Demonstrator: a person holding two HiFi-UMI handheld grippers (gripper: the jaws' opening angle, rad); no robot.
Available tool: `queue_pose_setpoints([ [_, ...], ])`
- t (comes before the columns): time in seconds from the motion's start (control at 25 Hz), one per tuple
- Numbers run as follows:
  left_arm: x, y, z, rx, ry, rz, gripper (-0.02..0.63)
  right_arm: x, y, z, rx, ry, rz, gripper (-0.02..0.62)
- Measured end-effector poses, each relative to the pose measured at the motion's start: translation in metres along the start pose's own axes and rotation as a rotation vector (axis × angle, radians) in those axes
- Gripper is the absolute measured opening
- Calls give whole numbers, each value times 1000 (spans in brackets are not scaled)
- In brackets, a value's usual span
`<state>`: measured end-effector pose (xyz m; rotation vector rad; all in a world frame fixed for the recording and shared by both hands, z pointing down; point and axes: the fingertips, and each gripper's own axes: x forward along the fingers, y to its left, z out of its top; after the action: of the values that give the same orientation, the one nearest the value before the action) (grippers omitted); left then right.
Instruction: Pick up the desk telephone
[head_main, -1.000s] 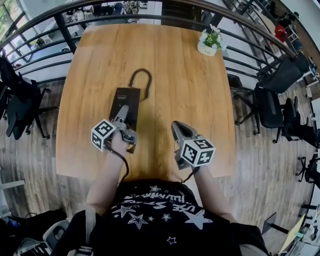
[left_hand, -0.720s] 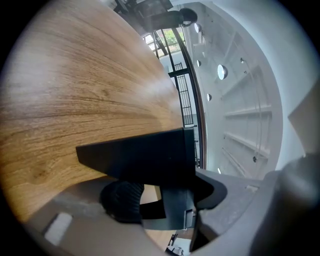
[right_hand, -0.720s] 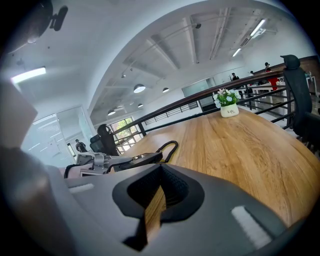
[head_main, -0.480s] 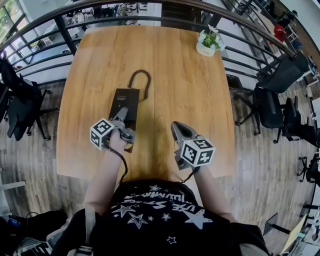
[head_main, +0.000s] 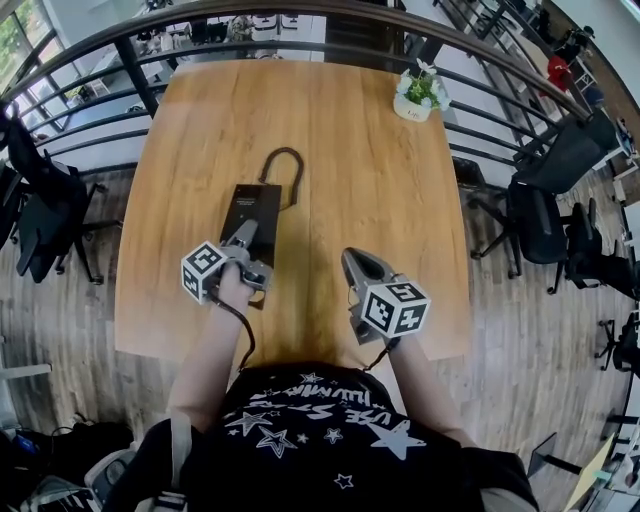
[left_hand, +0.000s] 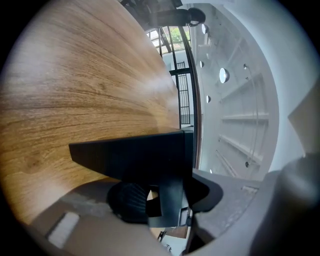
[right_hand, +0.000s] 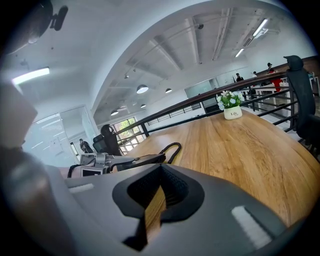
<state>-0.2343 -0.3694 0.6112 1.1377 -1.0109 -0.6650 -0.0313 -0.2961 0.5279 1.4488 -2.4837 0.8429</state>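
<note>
The black desk telephone lies flat on the wooden table, and its black cord loops away at the far end. My left gripper is at the telephone's near end. Its jaws have just been closing. In the left gripper view a black edge of the telephone sits between the pads, which press on it. My right gripper hovers to the right of the telephone, shut and holding nothing. In the right gripper view its jaws leave only a thin slit, with the telephone off to the left.
A small white pot with a plant stands at the table's far right corner. A dark metal railing curves round the far side. Black office chairs stand to the right and left of the table.
The left gripper's jaws have drawn in on the telephone's near end. Both hands stay where they were, and the telephone has not moved.
</note>
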Motion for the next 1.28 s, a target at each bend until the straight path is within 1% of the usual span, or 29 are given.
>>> queue_pose_setpoints([
  [0.12,-2,-3,-1,-17,0,-31,183,0,1,2,-3,-4,5,0],
  [0.28,-8,-10,-6,-1,16,-66,183,-2,3,4,-6,-8,16,0],
  [0.36,-12,-16,-9,12,24,-90,183,-3,4,4,-7,-8,23,0],
  [0.52,-22,-32,-16,61,29,-133,183,-7,7,5,-15,-8,42,0],
  [0.68,-36,-45,-21,44,16,-175,183,-12,12,6,-22,-9,65,0],
  [0.84,-52,-53,-29,46,6,-207,183,-18,16,6,-30,-10,92,0],
  [1.04,-74,-53,-42,41,-23,-211,183,-26,20,8,-38,-5,135,0],
  [1.28,-106,-41,-56,55,-71,-205,183,-36,27,3,-48,16,197,0],
])
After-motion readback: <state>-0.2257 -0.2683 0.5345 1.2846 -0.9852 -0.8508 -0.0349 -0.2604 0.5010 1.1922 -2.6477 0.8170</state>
